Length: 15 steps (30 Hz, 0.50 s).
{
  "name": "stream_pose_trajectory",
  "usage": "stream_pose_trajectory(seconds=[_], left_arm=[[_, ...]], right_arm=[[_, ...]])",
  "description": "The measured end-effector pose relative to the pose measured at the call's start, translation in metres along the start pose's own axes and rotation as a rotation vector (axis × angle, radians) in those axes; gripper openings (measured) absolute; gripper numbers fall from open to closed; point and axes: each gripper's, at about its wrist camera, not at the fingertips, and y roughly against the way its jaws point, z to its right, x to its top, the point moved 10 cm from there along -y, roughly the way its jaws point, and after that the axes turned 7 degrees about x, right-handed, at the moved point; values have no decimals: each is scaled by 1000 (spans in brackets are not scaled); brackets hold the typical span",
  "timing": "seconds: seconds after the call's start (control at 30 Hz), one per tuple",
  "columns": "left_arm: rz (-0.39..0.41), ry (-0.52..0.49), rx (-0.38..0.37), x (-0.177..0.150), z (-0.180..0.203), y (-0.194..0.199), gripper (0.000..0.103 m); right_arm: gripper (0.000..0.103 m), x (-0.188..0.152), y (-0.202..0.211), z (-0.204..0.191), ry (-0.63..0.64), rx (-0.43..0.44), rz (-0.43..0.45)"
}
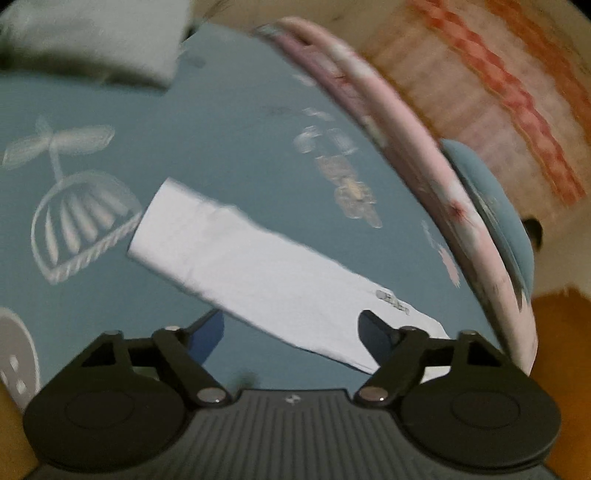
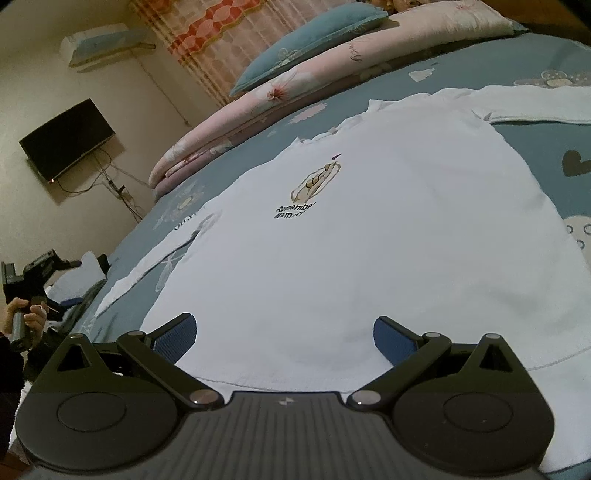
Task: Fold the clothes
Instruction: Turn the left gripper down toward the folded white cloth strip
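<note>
Lying flat on the bed [image 2: 546, 66], front up, is a white long-sleeve shirt [image 2: 369, 240] w/ a small printed emblem and dark lettering at the chest; hem is nearest the right wrist cam, collar at the far end. One sleeve [image 2: 535, 107] stretches out to the upper right of that view, the other runs down toward the lower left edge of the bed. Left wrist view is motion-blurred: a long white sleeve [image 1: 258, 266] lies diagonally across the blue bedsheet [image 1: 221, 129], its wide end by the right-side finger, narrow cuff end up-left. Left gripper [image 1: 291, 325] fingers stand fairly wide apart, nothing pinched between them; one pad overlaps the sleeve edge in the pic, contact can't be told. Right gripper [image 2: 284, 332] fingers spread wide, hovering at the hem area, shirt fabric seen between them but no pinch visible. Bedsheet is blue w/ white cartoon prints. Folded pink floral quilt [image 2: 236, 125] runs along the far side of the bed, blue pillow [image 2: 306, 40] on top of it. At far left of right view, a hand [image 2: 26, 314] grips a handle w/ the other gripper body above it. Beyond: wall-mounted TV [image 2: 66, 136], AC unit [image 2: 99, 42], orange-patterned curtain [image 2: 207, 22].
</note>
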Motion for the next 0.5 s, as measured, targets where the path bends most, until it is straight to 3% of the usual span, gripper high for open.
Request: stream_pose_trajectory(seconds=[0.1, 0.33, 0.5], left_arm=[[-33, 115, -17, -5, -20, -19, 59], [4, 341, -62, -7, -49, -43, 52], [53, 410, -102, -2, -53, -51, 52]], right_arm=[[103, 0, -3, 0, 9, -8, 0], [103, 1, -6, 1, 26, -16, 0], [103, 0, -8, 0, 41, -22, 0]])
